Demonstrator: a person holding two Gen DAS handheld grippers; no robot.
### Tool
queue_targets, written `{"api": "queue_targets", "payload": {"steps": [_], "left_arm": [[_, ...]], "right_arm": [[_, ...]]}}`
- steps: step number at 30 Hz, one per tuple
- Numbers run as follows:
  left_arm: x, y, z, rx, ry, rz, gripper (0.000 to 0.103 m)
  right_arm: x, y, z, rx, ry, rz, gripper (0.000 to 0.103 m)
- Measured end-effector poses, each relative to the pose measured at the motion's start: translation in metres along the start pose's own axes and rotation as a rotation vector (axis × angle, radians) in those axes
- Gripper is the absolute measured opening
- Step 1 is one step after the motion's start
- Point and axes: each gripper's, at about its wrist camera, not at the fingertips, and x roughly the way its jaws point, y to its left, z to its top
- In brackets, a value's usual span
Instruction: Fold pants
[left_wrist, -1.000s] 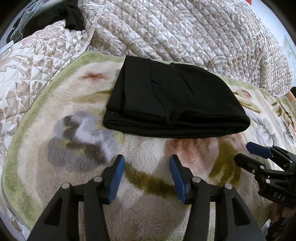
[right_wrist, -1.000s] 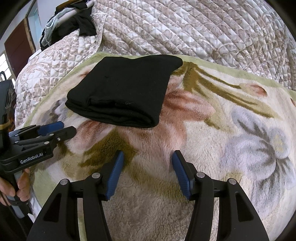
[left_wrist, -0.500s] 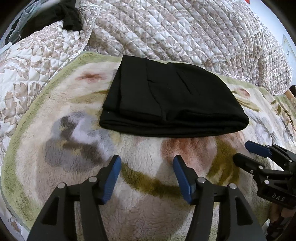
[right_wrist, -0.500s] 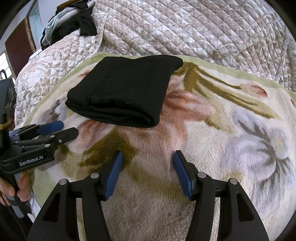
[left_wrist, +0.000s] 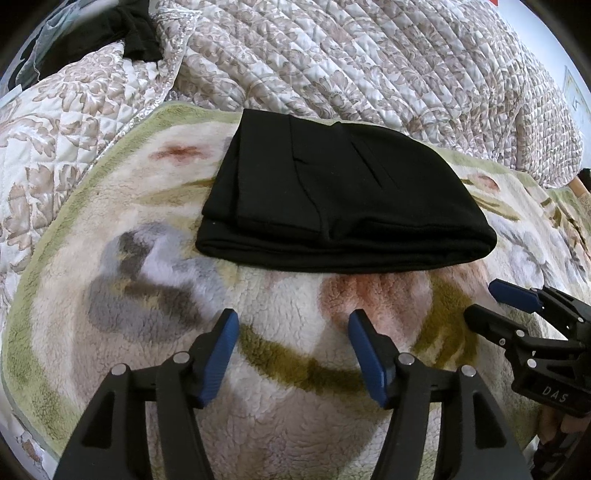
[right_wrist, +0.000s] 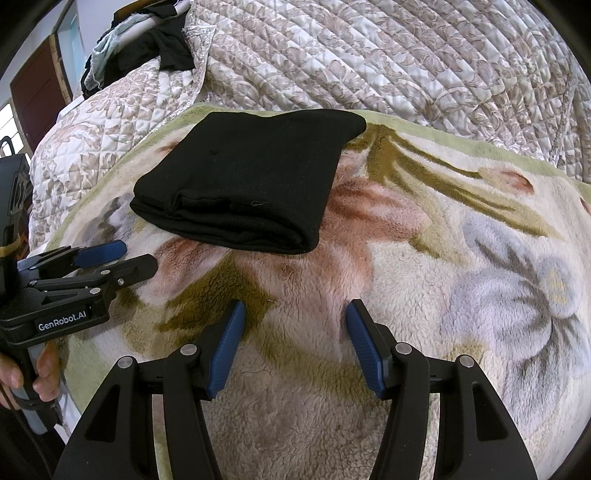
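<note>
The black pants (left_wrist: 332, 206) lie folded into a compact rectangle on a fluffy floral blanket (left_wrist: 147, 280); they also show in the right wrist view (right_wrist: 243, 184). My left gripper (left_wrist: 293, 325) is open and empty, hovering over the blanket short of the pants' near edge. My right gripper (right_wrist: 293, 314) is open and empty, over the blanket to the right of the pants. Each gripper shows in the other's view: the right one (left_wrist: 487, 301) at the right edge, the left one (right_wrist: 136, 256) at the left edge.
A quilted floral bedspread (left_wrist: 369, 66) rises behind the blanket. A pile of dark and light clothes (right_wrist: 147, 48) lies at the back left. The person's hand (right_wrist: 22, 373) holds the left gripper's handle.
Both grippers have drawn back slightly from the pants and stay open. The pants have not moved.
</note>
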Motion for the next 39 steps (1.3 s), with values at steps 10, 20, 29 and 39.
{"api": "queue_targets", "payload": {"steps": [10,20,29,39], "left_arm": [[0.0006,-0.0004,-0.0004,0.002,-0.001,0.000,0.066],[0.0005,0.0002,-0.0005,0.000,-0.001,-0.003,0.066],[0.0008,0.0004,-0.0006,-0.003,0.002,-0.010,0.069],[0.0017,-0.0016,0.0007,0.000,0.006,-0.001,0.070]], "right_arm": [[0.0002,0.0010,-0.0006,-0.001,-0.002,-0.002,0.058],[0.0004,0.0018,-0.0010,-0.003,-0.005,-0.004,0.058],[0.0006,0.0015,-0.0011,-0.003,-0.005,-0.006,0.058],[0.0003,0.0020,-0.0020,-0.002,-0.006,-0.006,0.059]]}}
